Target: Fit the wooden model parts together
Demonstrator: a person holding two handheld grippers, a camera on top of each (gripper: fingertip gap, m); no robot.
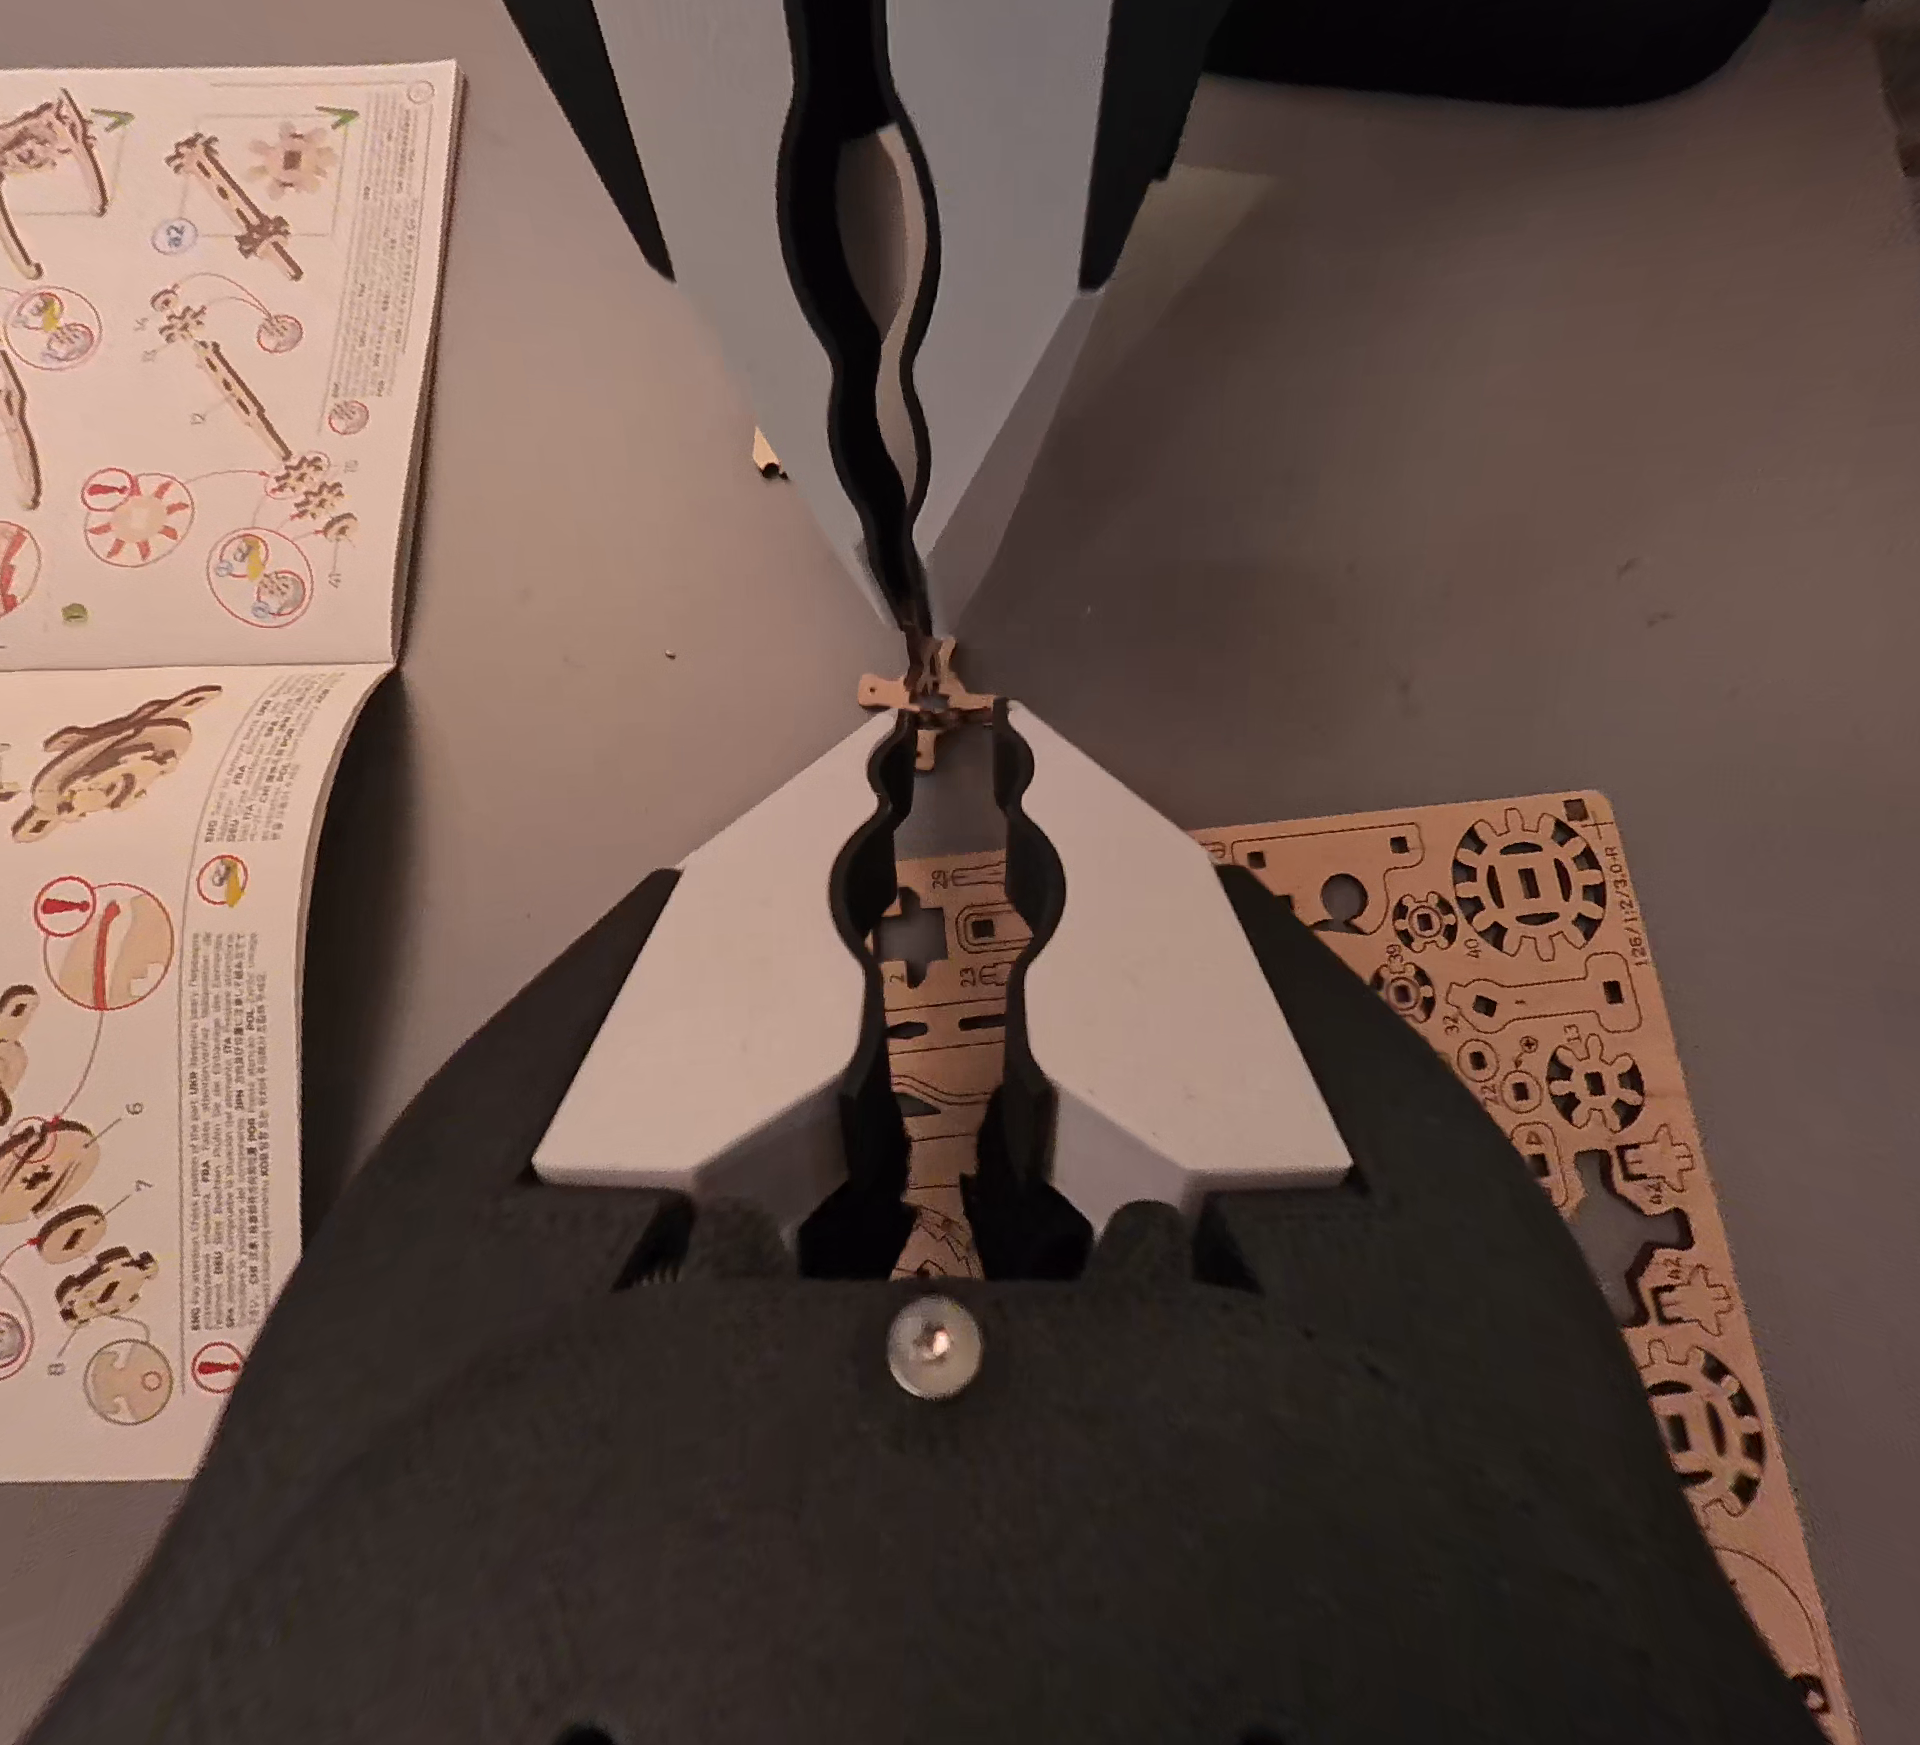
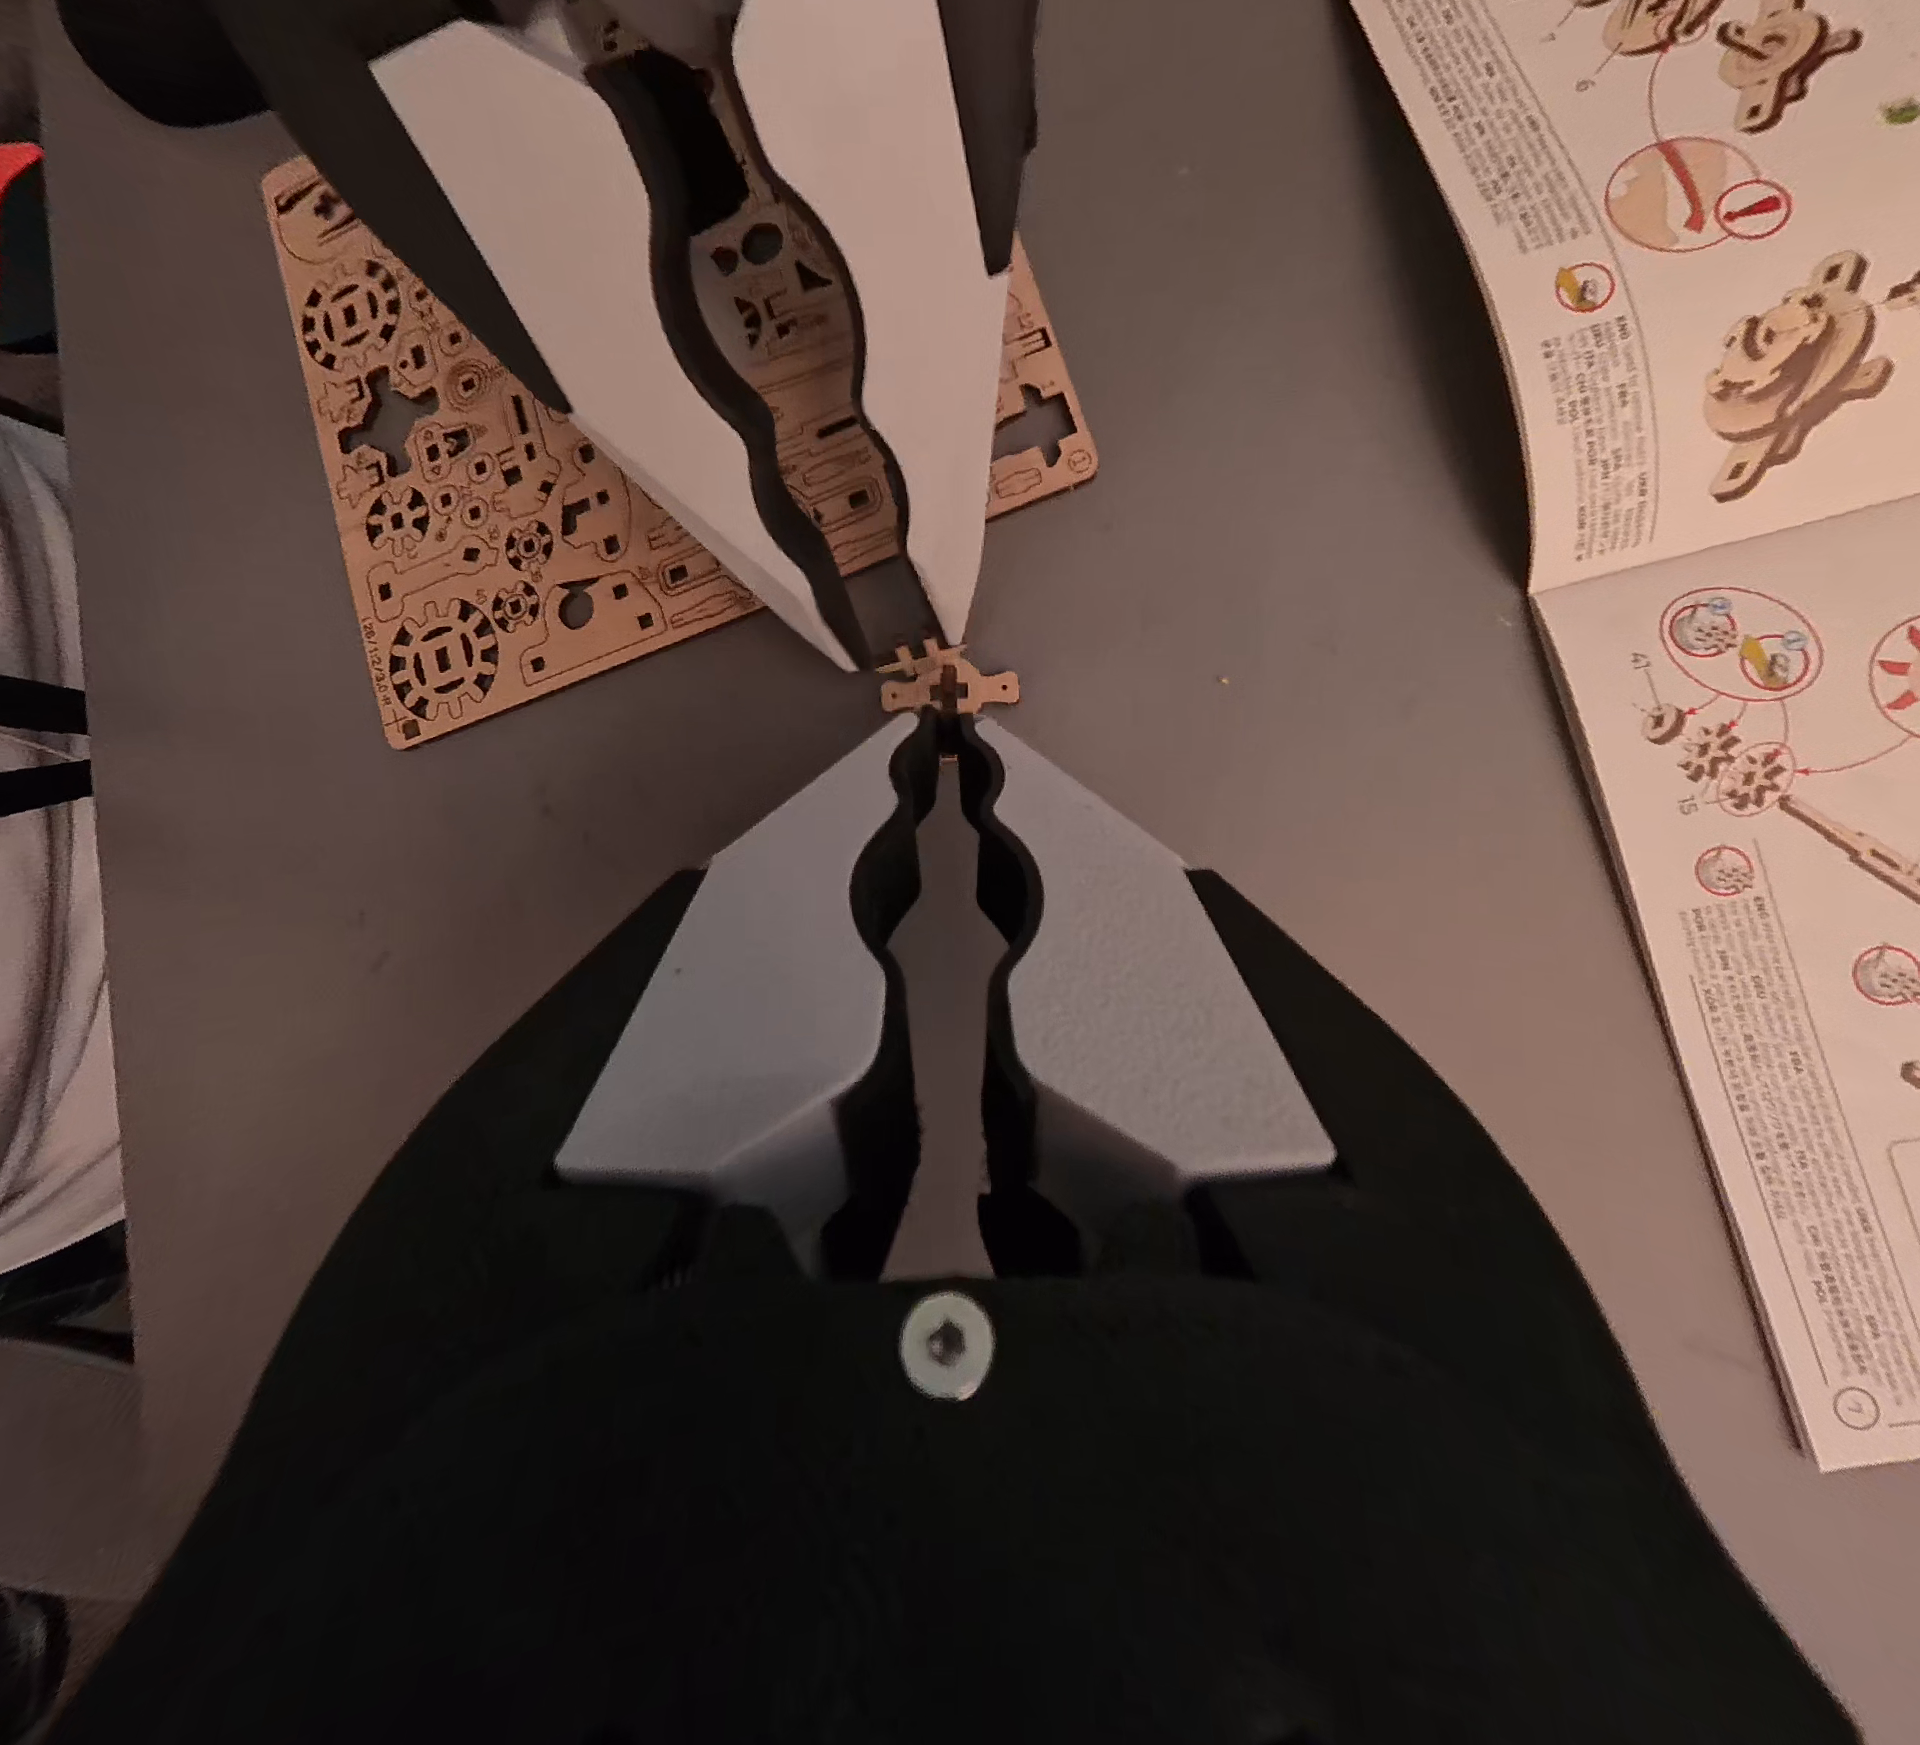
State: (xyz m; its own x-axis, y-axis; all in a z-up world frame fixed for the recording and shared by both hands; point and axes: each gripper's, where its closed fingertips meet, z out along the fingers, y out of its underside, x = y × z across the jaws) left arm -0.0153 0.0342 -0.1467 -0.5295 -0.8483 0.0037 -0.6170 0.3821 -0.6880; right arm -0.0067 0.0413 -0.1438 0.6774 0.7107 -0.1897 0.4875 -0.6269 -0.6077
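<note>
Between tips: wooden parts [image 1: 920,703]; right tongs [image 2: 940,739] pinch them; left tongs [image 1: 940,729] narrow, touching.

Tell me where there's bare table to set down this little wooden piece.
Bare grey table lies between the instruction booklet and the meeting gripper tips. In the left wrist view, more open table sits beyond the wooden parts sheet. It is crowded where left gripper and right gripper hold the small wooden parts.
</note>
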